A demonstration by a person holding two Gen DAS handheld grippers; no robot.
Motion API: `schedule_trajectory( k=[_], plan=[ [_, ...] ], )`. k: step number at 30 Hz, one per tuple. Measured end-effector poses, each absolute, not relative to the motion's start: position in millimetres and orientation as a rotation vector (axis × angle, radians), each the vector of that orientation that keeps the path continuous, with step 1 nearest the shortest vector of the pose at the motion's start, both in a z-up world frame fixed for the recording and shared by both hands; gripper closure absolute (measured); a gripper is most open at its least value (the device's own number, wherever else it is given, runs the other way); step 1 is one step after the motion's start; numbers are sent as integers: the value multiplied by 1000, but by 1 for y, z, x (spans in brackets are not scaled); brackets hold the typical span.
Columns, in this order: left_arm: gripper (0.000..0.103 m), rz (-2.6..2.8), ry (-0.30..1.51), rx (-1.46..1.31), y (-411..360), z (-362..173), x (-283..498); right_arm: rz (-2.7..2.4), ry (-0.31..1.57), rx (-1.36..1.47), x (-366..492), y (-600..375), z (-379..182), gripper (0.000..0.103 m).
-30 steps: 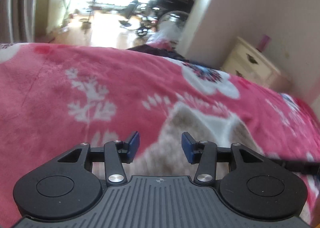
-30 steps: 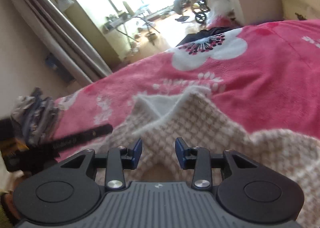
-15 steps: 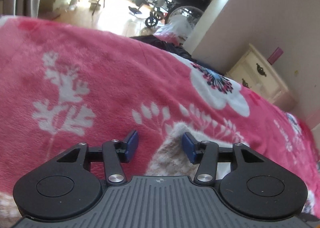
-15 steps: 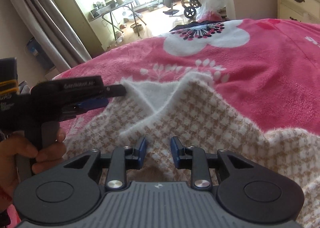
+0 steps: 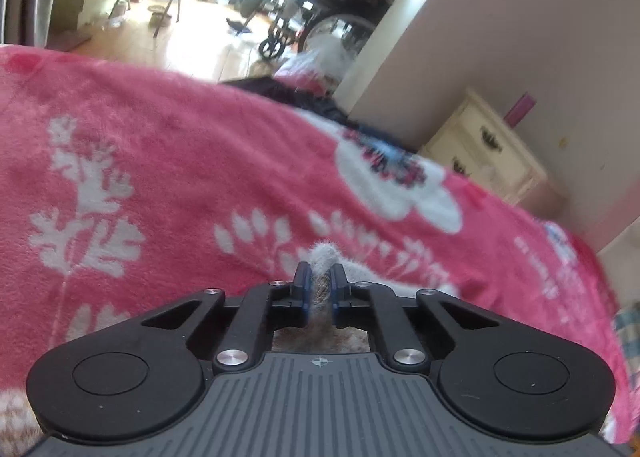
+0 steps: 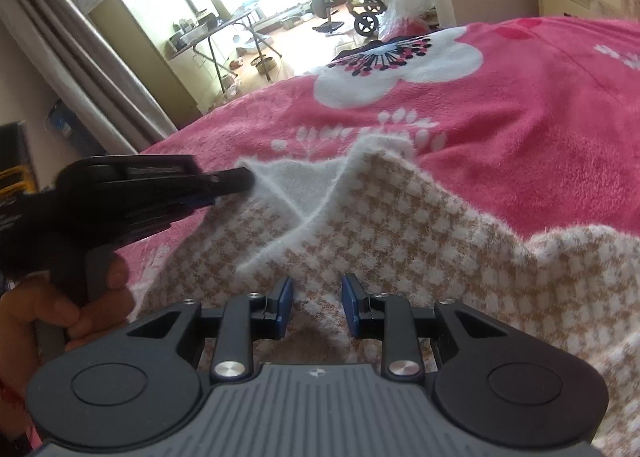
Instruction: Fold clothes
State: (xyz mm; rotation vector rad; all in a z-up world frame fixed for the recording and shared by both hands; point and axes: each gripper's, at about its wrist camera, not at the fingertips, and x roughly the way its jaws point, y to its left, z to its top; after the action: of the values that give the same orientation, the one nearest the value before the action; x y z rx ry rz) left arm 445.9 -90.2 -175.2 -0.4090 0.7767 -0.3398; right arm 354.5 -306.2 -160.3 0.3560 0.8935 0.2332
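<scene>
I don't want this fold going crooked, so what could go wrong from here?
1. The left gripper pinches only a thin tip of the sweater; a pull could slip it free.
2. The right gripper is open above the fabric, so lifting now would raise one corner alone and skew the fold.
3. The fuzzy knit may drag on the plush blanket.

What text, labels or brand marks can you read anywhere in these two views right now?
None can be read.
Left gripper side, seen from the right wrist view: a strip of lettering, too blurred to read.
Grey body of each gripper: a small round crosshair mark, no letters.
Sweater, blanket, dresser: no writing visible.
</scene>
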Motion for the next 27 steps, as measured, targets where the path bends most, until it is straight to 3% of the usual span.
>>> schedule_trajectory(
  k=[11,22,27],
  plan=[
    [97,-661,597,-225,-98,-132,345,254,857,512,342,-326,-164,72],
    [97,-765,462,194,-105,-143,283,189,642,613,332,-399,-80,67],
    [97,-772,436,280,-99,-150,272,159,695,557,372,-381,-76,67]
  ],
)
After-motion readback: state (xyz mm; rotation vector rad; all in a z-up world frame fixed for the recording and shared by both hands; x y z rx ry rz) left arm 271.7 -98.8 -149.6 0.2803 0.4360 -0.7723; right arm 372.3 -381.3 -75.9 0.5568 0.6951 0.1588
